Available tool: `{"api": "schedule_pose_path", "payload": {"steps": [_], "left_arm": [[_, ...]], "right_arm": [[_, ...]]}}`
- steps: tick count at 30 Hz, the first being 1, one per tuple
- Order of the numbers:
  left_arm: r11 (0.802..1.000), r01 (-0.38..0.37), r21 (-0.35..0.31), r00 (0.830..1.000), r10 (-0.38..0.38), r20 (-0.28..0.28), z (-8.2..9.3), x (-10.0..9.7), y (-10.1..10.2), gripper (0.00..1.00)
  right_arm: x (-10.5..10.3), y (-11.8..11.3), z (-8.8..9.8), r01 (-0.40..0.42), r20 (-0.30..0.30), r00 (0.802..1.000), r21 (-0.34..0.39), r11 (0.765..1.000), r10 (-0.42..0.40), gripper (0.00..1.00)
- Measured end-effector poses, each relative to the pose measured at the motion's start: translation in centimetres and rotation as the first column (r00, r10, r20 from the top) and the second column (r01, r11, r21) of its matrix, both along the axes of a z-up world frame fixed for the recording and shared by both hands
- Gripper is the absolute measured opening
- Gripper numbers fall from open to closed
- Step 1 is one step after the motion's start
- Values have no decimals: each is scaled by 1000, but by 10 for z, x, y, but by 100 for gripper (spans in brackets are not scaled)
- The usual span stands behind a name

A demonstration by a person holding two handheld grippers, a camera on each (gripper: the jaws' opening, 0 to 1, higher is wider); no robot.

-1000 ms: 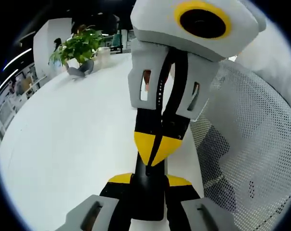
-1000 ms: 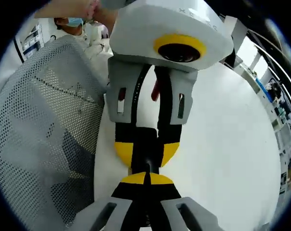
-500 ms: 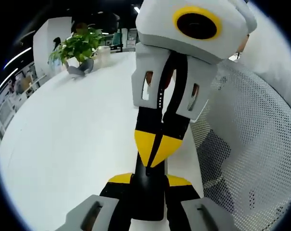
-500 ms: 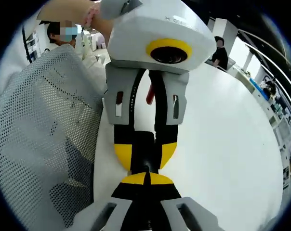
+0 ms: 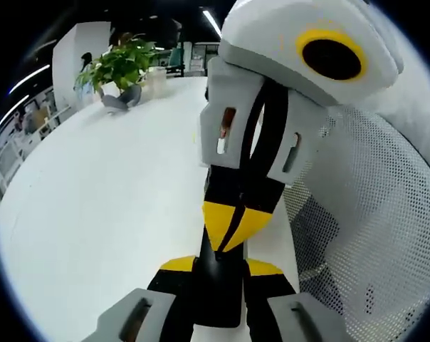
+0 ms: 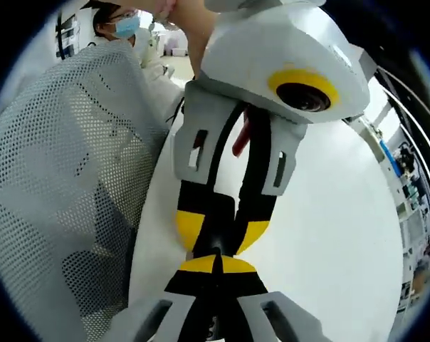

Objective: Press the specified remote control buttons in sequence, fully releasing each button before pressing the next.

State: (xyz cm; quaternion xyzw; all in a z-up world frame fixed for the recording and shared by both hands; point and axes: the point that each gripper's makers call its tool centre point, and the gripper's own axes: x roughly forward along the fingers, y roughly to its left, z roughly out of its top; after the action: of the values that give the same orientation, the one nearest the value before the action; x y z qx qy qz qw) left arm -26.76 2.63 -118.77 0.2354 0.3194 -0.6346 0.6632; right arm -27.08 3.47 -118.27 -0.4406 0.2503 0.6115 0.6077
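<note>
Left tongs (image 5: 221, 266) at 6 o'clock in the left gripper view, jaws part open with yellow tips either side of a slim dark remote control (image 5: 218, 292), clamped on it across its width. Buttons too hidden to tell. Right tongs (image 5: 233, 228) come in from 12 o'clock, pointing back at me, the two yellow tips closed together in a V. That V sits right on the far end of the remote, touching as far as I can see.

Right gripper view, same thing mirrored: right tongs (image 6: 215, 265) at 6 o'clock, tips pinched together with nothing between them, nose against the remote control (image 6: 216, 239). Left tongs (image 6: 221, 229) reach down from 12 o'clock, leaning toward 1 o'clock, yellow tips apart with the dark remote between them.

Remote is held up over the white desk (image 5: 94, 214), near its edge; can't tell if it touches the desk. Potted plant (image 5: 119, 68) far off at 10 o'clock in the left gripper view, on the desk. Mesh chair back (image 5: 371, 235) fills 3 to 5 o'clock there, beside the desk edge; in the right gripper view it lies from 7 to 10 o'clock.
</note>
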Motion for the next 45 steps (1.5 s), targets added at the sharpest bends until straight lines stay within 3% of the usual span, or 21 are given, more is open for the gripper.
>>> {"api": "schedule_pose_path", "payload": {"steps": [6, 10, 18, 22, 26, 31, 34, 37, 40, 42, 45], "left_arm": [[1000, -8, -9, 1000, 8, -8, 0, 0, 0, 24], [1000, -9, -12, 1000, 9, -12, 0, 0, -1, 24], [1000, -2, -13, 1000, 2, -9, 0, 0, -1, 24], [1000, 14, 3, 1000, -14, -5, 0, -1, -1, 24], [999, 31, 18, 999, -31, -13, -1, 0, 0, 24], [999, 40, 31, 999, -40, -10, -1, -1, 0, 24], [998, 49, 49, 999, -49, -9, -1, -1, -1, 24], [997, 52, 64, 999, -52, 0, -1, -1, -1, 24], [997, 43, 67, 999, -43, 1, -1, -1, -1, 24], [997, 34, 67, 999, -34, 0, -1, 0, -1, 24], [997, 35, 73, 999, -36, 6, -1, -1, -2, 24]], "right_arm": [[2, 2, 3, 135, -134, 983, 86, 987, -123, 0], [3, 3, 1, 98, -112, 990, 61, 993, -91, 0], [2, 3, 0, 29, -125, 992, 59, 998, -21, 0], [0, 5, 0, -46, -85, 995, 19, 999, 48, 0], [3, 7, -1, -22, -112, 993, -2, 1000, 21, 0], [2, 8, -2, -32, -93, 995, 9, 999, 32, 0], [3, 9, -2, 63, -126, 991, 61, 996, -55, 0], [4, 8, -1, 94, -138, 987, 93, 991, -81, 0], [5, 7, -1, 149, -176, 976, 127, 981, -126, 0], [2, 5, 0, 208, -232, 957, 137, 968, -173, 0], [-1, 1, 0, 227, -259, 948, 135, 965, -187, 8]]}}
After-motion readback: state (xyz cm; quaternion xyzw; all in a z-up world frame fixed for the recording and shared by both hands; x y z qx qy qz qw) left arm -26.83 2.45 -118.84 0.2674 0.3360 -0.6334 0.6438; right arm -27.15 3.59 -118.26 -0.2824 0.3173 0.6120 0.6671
